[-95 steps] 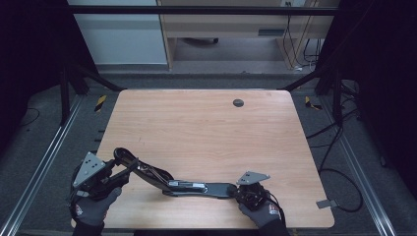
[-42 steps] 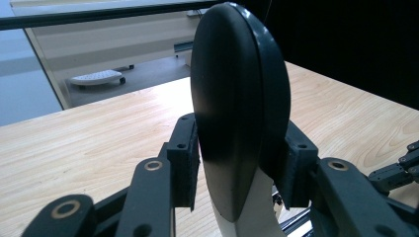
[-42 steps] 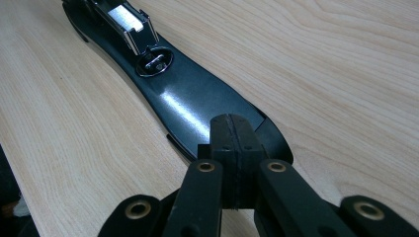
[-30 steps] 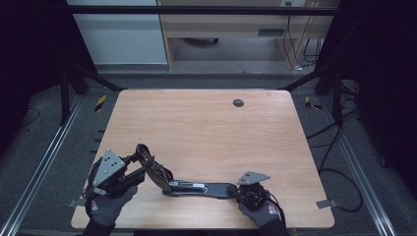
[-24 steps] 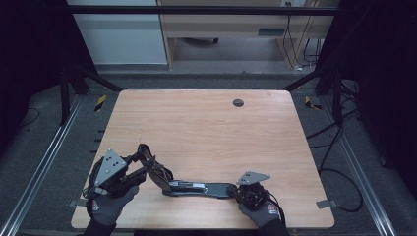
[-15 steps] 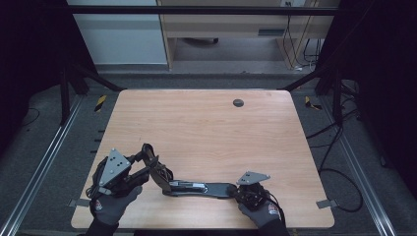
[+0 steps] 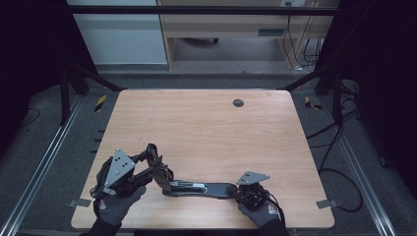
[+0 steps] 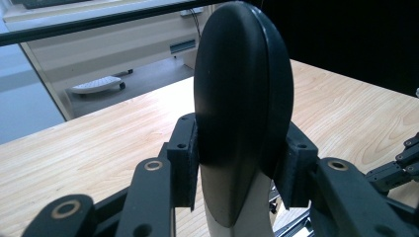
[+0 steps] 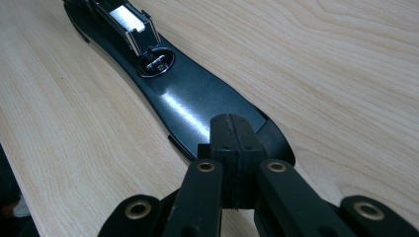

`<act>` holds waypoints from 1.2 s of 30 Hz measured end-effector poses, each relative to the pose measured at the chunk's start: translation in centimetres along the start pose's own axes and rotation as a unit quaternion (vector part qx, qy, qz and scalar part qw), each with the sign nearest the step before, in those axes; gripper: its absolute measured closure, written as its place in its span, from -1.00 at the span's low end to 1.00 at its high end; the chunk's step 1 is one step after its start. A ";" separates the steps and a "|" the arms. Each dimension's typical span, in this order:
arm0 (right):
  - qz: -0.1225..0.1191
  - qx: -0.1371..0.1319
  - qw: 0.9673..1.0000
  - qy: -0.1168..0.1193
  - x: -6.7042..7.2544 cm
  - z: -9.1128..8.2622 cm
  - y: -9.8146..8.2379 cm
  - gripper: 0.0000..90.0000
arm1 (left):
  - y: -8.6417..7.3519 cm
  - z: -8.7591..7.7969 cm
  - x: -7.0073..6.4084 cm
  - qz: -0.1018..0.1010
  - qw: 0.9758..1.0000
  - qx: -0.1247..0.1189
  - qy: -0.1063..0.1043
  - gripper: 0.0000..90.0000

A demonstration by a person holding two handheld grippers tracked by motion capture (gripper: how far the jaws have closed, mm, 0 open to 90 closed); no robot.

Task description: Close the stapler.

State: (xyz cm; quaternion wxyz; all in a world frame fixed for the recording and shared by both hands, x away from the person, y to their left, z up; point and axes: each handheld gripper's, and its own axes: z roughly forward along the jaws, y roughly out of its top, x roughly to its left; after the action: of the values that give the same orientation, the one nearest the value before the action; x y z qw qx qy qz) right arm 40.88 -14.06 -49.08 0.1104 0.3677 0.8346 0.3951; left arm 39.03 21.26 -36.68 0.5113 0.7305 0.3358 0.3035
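The left tool [image 7: 156, 164] now sits farther in over the bench [image 7: 206, 128] than in the earliest picture, when it lay at the near left corner. It has shifted rightward and away from the front edge in steps, with only a slight further drift over the last second. The raised black arm of the stapler [image 7: 160, 172], clamped between its pads, stands steeper than at the start, its rounded end [image 8: 242, 84] lifted higher.

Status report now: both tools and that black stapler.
Left tool clamped on the raised stapler arm. Right tool shut, pressing down on the base. Stapler swung open, near table edge. Nothing obstructing.
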 end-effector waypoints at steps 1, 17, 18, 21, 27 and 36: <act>-0.001 0.002 1.000 0.000 0.0 0.0 0.0 1.00 | 0.0 0.0 -0.1 0.000 1.000 0.000 0.000 0.29; 0.000 0.000 1.000 0.000 0.0 0.0 0.0 1.00 | 0.4 0.4 -0.6 0.013 1.000 0.004 -0.002 0.28; 0.000 0.000 1.000 0.001 0.0 0.0 0.0 1.00 | 0.4 0.5 -0.7 0.014 1.000 0.005 -0.002 0.28; 0.000 0.001 1.000 0.000 0.0 0.0 0.0 1.00 | 0.4 0.6 -0.8 0.016 1.000 0.005 -0.003 0.28; 0.000 0.001 1.000 -0.001 0.0 0.0 0.0 1.00 | 0.6 0.8 -1.1 0.022 1.000 0.007 -0.003 0.28; 0.001 0.000 1.000 -0.001 0.0 0.0 0.0 1.00 | 0.7 1.0 -1.5 0.024 1.000 0.006 -0.004 0.27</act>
State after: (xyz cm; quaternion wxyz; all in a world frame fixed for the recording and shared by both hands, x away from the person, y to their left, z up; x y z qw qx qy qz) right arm 40.87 -14.08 -49.08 0.1104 0.3686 0.8344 0.3946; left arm 39.10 19.33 -36.49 0.5004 0.7431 0.3177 0.3106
